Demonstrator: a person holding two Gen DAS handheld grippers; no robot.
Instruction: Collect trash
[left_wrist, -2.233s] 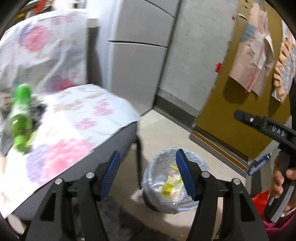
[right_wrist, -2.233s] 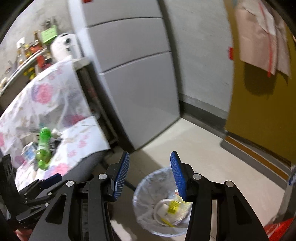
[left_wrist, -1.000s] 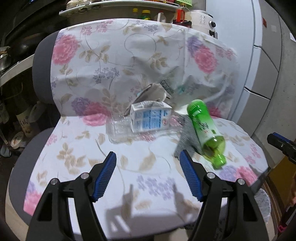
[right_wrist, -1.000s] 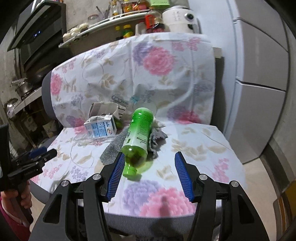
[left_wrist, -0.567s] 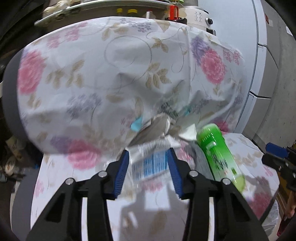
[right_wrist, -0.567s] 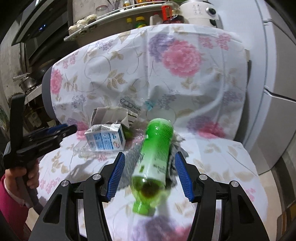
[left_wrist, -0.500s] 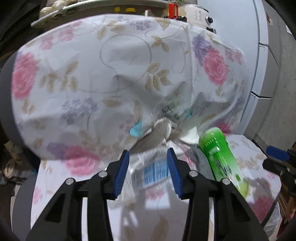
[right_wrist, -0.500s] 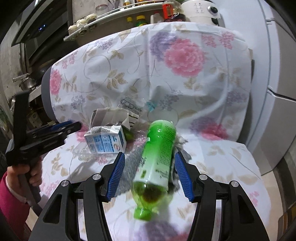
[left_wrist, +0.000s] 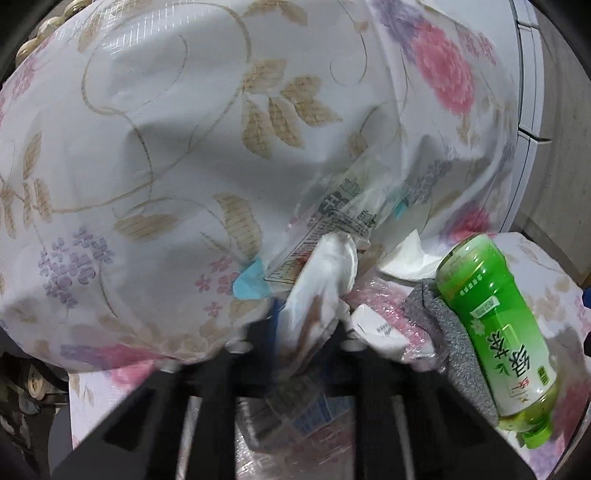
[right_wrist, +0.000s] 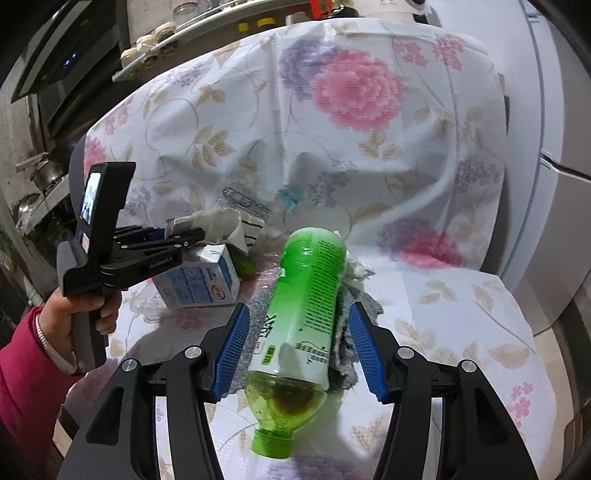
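Now, on a cloth-draped chair:
Cover: thin white chair cover (right_wrist: 258, 122), printed with pink and purple flowers and tan leaves, creased over backrest and seat.
Left tongs: left tongs (right_wrist: 184, 234), black plastic on a pistol handle held by a hand (right_wrist: 85, 314) in a red sleeve; their jaws have just been closing and now pinch the crumpled white wrapper (left_wrist: 325, 273), a soft, wrinkled wad that fills the gap in the left wrist view.
Right tongs: right tongs (right_wrist: 301, 343), ridged blue pads on black arms, spread wide to either side of the green bottle (right_wrist: 304, 295) without pressing it.
Bottle: translucent green plastic, cylindrical, lying on its side on the seat with its green cap toward the camera; green label with white Chinese characters, too small to read fully.
Carton: small milk carton (right_wrist: 199, 278), white card with blue print and a round logo, lettering unreadable, just behind the left tongs.
Cloth: grey knitted rag (left_wrist: 443, 325), nubbly, under the bottle.
Plastic: clear printed film bag (left_wrist: 332, 218), crinkled, leaning on the backrest; text illegible.
Tissue: white tissue (left_wrist: 410, 258), folded, beside the bottle's base.
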